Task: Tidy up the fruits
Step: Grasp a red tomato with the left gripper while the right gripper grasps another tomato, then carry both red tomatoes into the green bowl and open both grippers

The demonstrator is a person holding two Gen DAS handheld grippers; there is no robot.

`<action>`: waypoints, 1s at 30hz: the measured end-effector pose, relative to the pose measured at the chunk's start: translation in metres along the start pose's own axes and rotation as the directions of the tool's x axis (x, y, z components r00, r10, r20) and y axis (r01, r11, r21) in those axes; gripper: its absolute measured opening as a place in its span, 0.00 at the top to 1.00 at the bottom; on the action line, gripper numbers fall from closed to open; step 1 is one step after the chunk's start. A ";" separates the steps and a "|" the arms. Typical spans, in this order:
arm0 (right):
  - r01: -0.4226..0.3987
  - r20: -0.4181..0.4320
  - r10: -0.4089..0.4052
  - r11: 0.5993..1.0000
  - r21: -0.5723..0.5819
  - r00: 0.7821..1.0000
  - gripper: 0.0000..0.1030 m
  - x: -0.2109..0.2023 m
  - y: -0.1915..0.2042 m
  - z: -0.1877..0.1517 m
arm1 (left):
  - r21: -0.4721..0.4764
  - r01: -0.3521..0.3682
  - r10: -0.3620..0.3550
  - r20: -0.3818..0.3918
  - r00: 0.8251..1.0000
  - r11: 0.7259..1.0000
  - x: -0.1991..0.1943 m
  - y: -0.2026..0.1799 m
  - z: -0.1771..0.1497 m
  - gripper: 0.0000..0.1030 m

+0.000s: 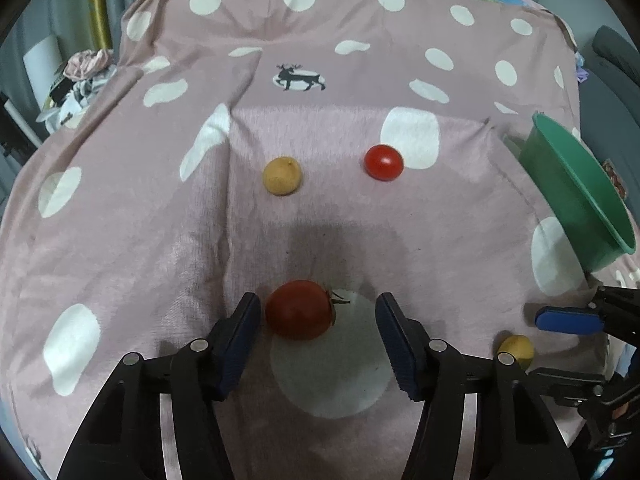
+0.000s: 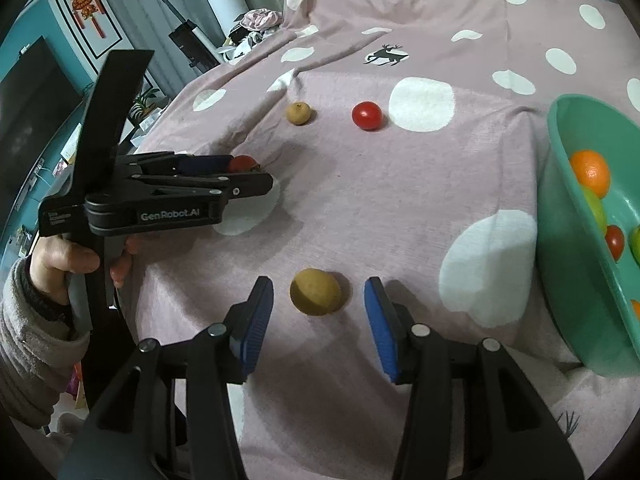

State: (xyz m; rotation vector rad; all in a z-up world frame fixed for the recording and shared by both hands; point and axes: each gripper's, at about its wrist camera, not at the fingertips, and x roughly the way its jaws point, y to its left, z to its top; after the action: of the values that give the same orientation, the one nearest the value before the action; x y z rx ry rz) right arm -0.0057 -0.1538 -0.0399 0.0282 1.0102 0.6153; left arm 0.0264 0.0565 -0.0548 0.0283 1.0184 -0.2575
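Observation:
My left gripper (image 1: 318, 314) is open with a red tomato (image 1: 299, 309) between its fingers, close to the left pad, lying on the cloth. My right gripper (image 2: 319, 302) is open around a small yellow-brown fruit (image 2: 316, 291) on the cloth, apart from both pads. That fruit also shows in the left wrist view (image 1: 516, 350). A second yellow-brown fruit (image 1: 282, 176) and a small red tomato (image 1: 384, 162) lie farther back. A green bowl (image 2: 568, 240) at the right holds an orange (image 2: 591, 172), a small tomato (image 2: 615, 241) and green fruit.
A pink polka-dot cloth (image 1: 120, 220) with folds covers the surface. The left gripper (image 2: 240, 176) and the hand holding it (image 2: 60, 260) appear at the left of the right wrist view. Clutter and a TV stand beyond the left edge.

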 end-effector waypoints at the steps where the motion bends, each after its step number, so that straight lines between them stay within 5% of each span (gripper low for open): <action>1: -0.001 0.001 0.001 1.000 0.001 1.000 0.53 0.000 0.000 0.001 | 0.002 -0.008 0.008 0.002 1.000 1.000 0.001 0.000 0.000 0.46; 8: -0.021 0.046 0.019 0.999 0.040 0.999 0.51 -0.002 -0.008 0.034 | -0.015 -0.002 0.002 0.014 1.000 1.000 0.003 0.004 0.003 0.67; 26: 0.109 -0.001 -0.109 0.992 0.064 0.994 0.53 0.088 -0.040 0.138 | -0.046 0.014 -0.011 0.074 0.997 0.999 0.001 0.022 0.043 0.67; 30: 0.127 -0.024 -0.127 0.992 0.018 0.992 0.70 0.102 -0.038 0.143 | -0.045 0.020 -0.017 0.067 0.998 0.999 0.006 0.023 0.043 0.67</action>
State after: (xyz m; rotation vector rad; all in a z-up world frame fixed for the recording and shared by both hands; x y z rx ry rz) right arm 0.1649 -0.0982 -0.0527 -0.0255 1.0318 0.4900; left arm 0.0706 0.0716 -0.0389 -0.0311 0.9584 -0.2501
